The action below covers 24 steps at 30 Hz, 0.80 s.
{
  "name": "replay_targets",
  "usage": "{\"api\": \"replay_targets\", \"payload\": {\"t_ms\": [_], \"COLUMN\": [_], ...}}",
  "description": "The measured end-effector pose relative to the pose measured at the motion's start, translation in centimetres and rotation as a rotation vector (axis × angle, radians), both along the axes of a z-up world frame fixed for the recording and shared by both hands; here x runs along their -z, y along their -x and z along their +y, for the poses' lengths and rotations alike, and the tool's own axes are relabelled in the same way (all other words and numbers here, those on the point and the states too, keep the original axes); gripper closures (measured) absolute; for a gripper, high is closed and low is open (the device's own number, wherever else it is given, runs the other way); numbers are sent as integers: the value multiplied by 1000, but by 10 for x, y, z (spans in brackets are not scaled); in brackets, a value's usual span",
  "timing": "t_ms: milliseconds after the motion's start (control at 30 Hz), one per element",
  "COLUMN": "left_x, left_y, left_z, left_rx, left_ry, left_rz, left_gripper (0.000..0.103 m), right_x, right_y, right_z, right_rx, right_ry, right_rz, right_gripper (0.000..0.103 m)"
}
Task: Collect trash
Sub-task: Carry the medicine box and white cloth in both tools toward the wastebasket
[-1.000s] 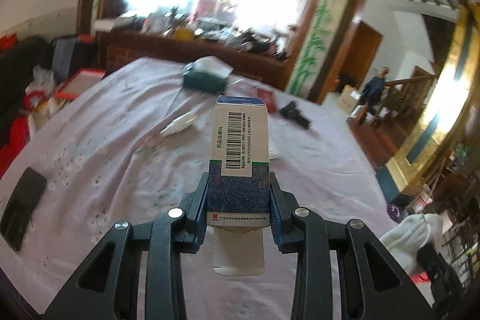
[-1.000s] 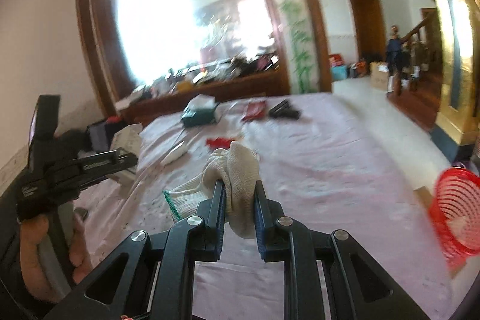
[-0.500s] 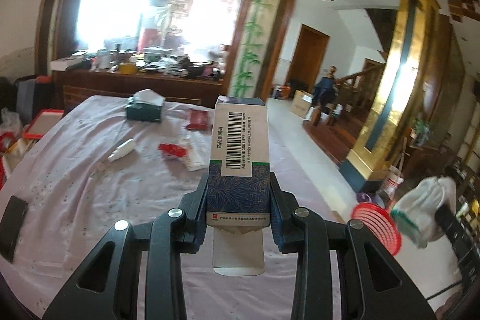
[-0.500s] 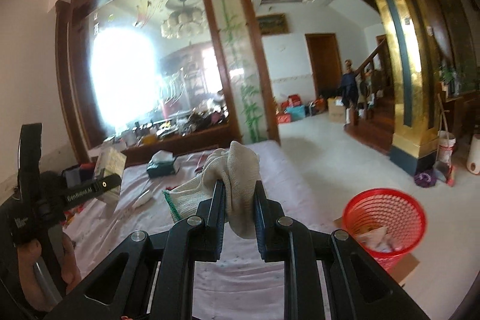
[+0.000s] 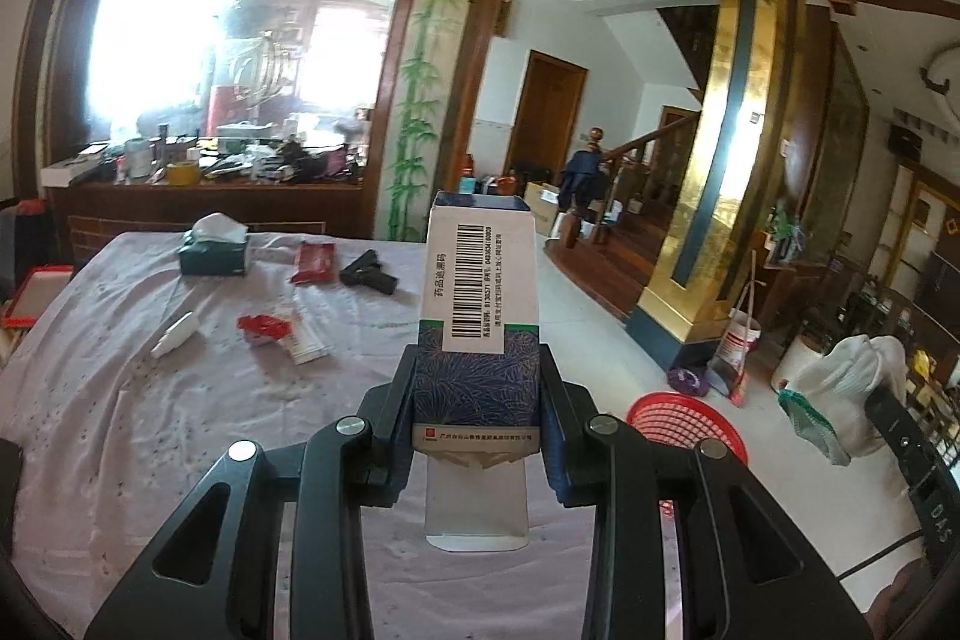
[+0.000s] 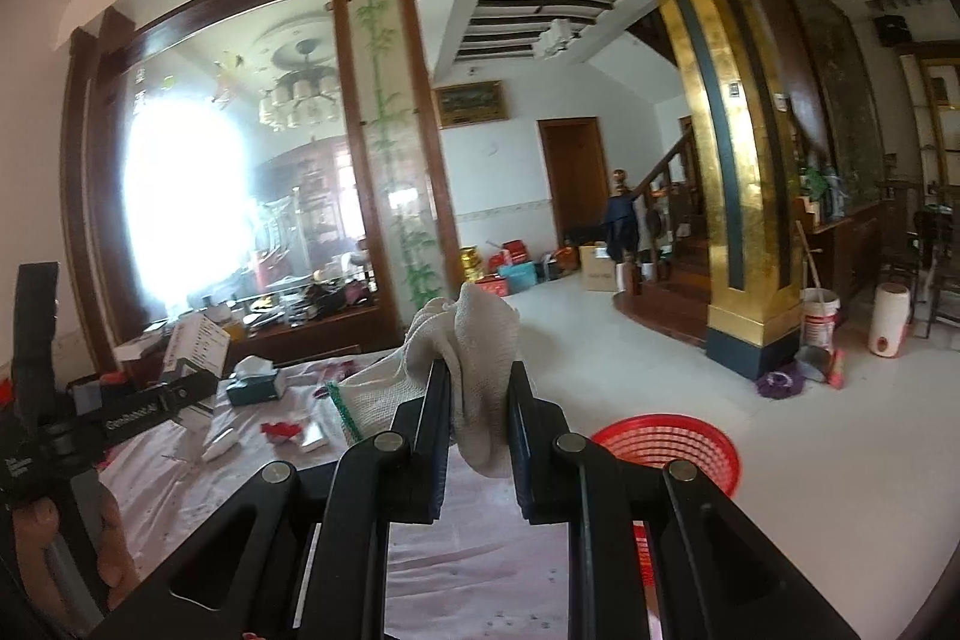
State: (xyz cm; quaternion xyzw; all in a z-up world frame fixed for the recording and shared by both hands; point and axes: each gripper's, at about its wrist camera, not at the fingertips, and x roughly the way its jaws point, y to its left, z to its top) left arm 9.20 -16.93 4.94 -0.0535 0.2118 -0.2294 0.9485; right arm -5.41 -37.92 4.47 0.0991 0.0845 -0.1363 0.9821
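Observation:
My left gripper (image 5: 478,400) is shut on a blue and white medicine box (image 5: 478,316) with a barcode, held upright above the table. My right gripper (image 6: 478,400) is shut on a white knitted glove (image 6: 474,358); that glove also shows at the right of the left wrist view (image 5: 840,400). A red mesh trash basket (image 6: 672,445) stands on the floor past the table's right edge, just right of and below both grippers; it also shows in the left wrist view (image 5: 684,421). The left gripper with the box shows at the left of the right wrist view (image 6: 180,370).
On the pale tablecloth (image 5: 120,400) lie a green tissue box (image 5: 213,253), a red packet (image 5: 315,263), a black object (image 5: 369,274), a red wrapper (image 5: 261,327) and a white tube (image 5: 174,335). A gold pillar (image 6: 732,196), buckets and a broom stand beyond the basket.
Both grippers have swung right and lifted, away from the table middle. The red basket has come into view below them. Both still hold their items.

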Motion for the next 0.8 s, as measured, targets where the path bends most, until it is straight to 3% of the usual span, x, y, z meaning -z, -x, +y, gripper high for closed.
{"api": "replay_targets", "payload": {"t_ms": [333,800], "left_x": [0,20], "left_y": [7,14], "left_z": [-49,-124], "left_rx": [128,295], "left_ry": [-9,-39], "left_rz": [-18,12], "left_gripper": [70,70], "right_x": [2,14], "right_y": [16,32], "right_z": [-34,-75], "right_rx": [114,186], "right_ry": [-5,-40], "right_rz": [18,43], "right_gripper": [85,85]}}
